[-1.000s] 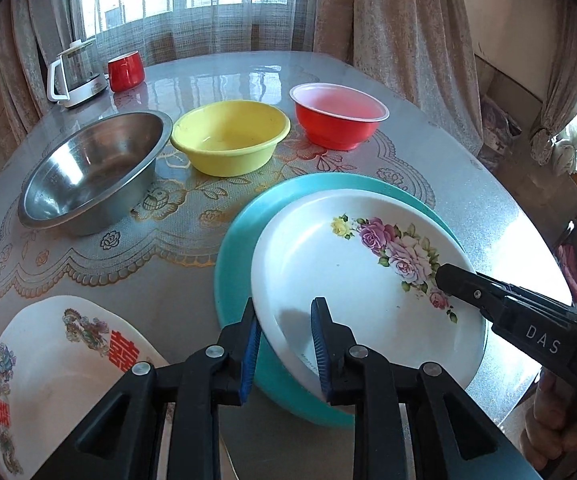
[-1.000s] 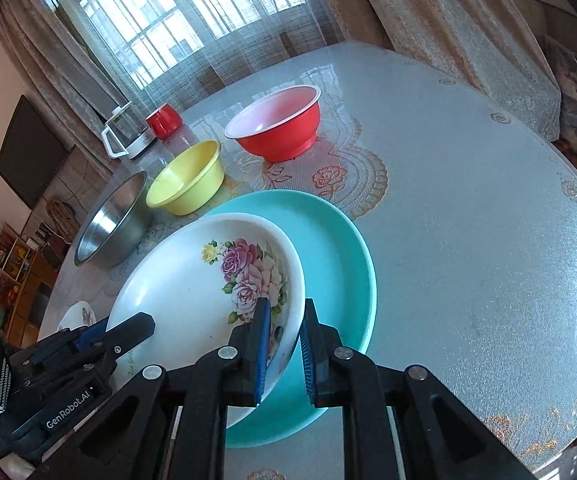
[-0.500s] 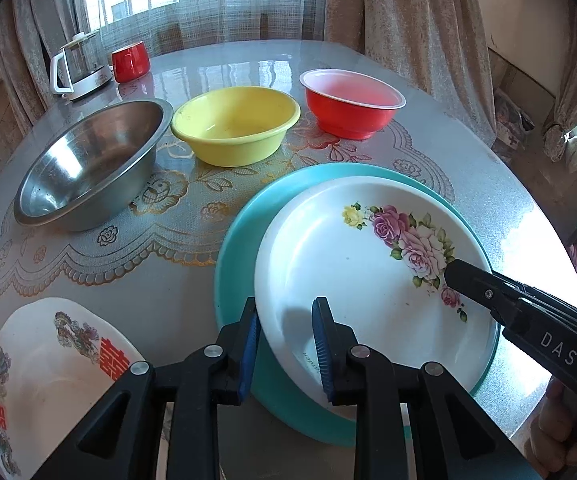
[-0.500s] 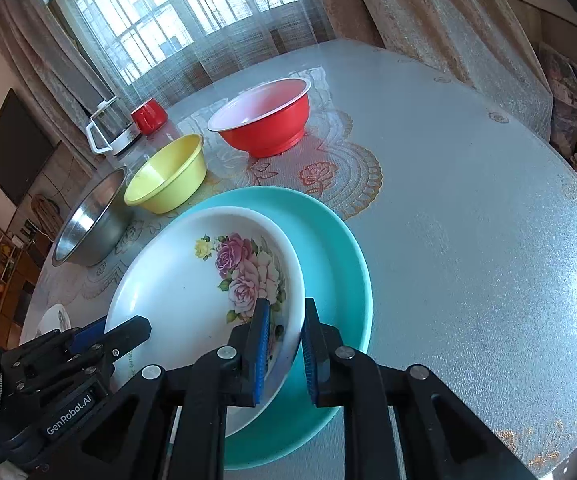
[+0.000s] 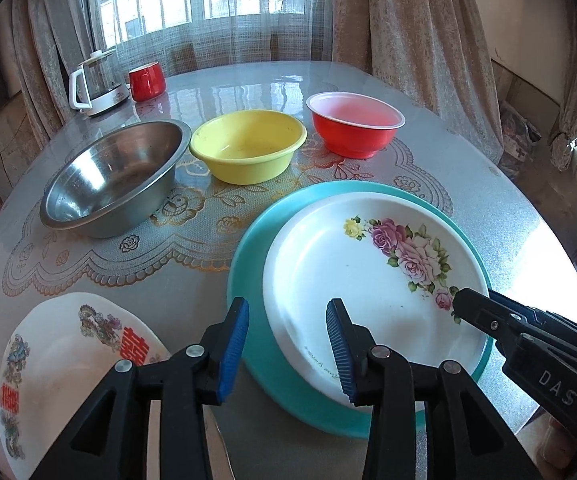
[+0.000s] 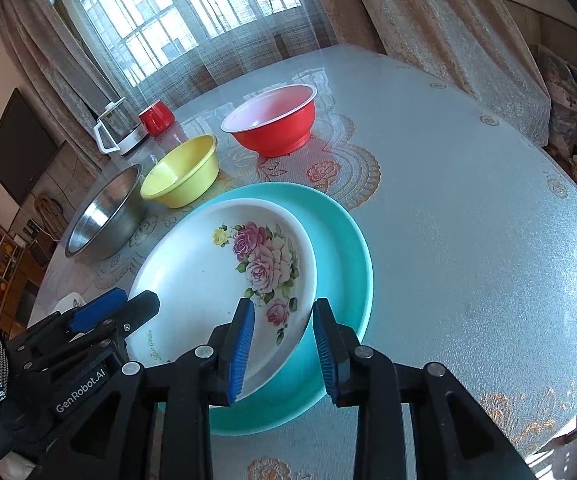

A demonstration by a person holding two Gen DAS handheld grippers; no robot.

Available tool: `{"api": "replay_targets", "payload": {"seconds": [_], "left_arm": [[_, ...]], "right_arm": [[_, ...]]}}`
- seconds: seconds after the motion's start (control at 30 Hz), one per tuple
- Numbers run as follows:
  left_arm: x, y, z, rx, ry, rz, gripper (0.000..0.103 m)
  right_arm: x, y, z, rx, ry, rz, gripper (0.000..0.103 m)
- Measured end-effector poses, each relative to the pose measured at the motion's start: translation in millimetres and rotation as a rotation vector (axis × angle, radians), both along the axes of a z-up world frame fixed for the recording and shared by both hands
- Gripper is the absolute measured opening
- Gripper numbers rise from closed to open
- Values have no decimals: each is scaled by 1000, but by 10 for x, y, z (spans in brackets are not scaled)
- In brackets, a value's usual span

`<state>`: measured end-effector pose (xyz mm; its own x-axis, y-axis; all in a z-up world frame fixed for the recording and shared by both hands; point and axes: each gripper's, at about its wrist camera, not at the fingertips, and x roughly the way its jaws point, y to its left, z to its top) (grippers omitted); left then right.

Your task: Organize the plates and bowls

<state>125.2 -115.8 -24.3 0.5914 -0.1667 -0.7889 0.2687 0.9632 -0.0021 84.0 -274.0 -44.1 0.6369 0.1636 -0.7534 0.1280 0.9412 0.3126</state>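
A white rose-patterned plate lies on a larger teal plate on the table. My left gripper is open, its jaws astride the near left rims of both plates. My right gripper is open, its jaws astride the white plate's near right rim. A steel bowl, a yellow bowl and a red bowl stand in a row behind. A white plate with red characters lies near left.
A glass kettle and a red mug stand at the table's far left by the curtained window. The round table has a lace mat under glass. Its edge drops off at the right.
Both grippers have opened and let go of the white rose plate, which now rests on the teal plate. Both have drawn back slightly.
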Motion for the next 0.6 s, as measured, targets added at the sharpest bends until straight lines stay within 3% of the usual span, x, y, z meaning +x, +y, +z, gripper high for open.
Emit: {"api": "replay_targets", "payload": {"seconds": [0.03, 0.2, 0.3, 0.4, 0.5, 0.6], "left_arm": [[0, -2, -27, 8, 11, 8, 41], [6, -26, -56, 19, 4, 10, 41], [-34, -47, 0, 37, -46, 17, 41], [-92, -39, 69, 54, -89, 14, 41], [-158, 21, 131, 39, -103, 22, 42], [-244, 80, 183, 37, -128, 38, 48]], "right_arm": [[9, 3, -33, -1, 8, -5, 19], [34, 7, -75, 0, -2, -16, 18], [41, 19, -76, -16, -4, -17, 17], [29, 70, -49, -64, -7, -13, 19], [-3, 63, -20, -67, -22, -21, 27], [-46, 51, 39, -77, -49, -38, 32]]}}
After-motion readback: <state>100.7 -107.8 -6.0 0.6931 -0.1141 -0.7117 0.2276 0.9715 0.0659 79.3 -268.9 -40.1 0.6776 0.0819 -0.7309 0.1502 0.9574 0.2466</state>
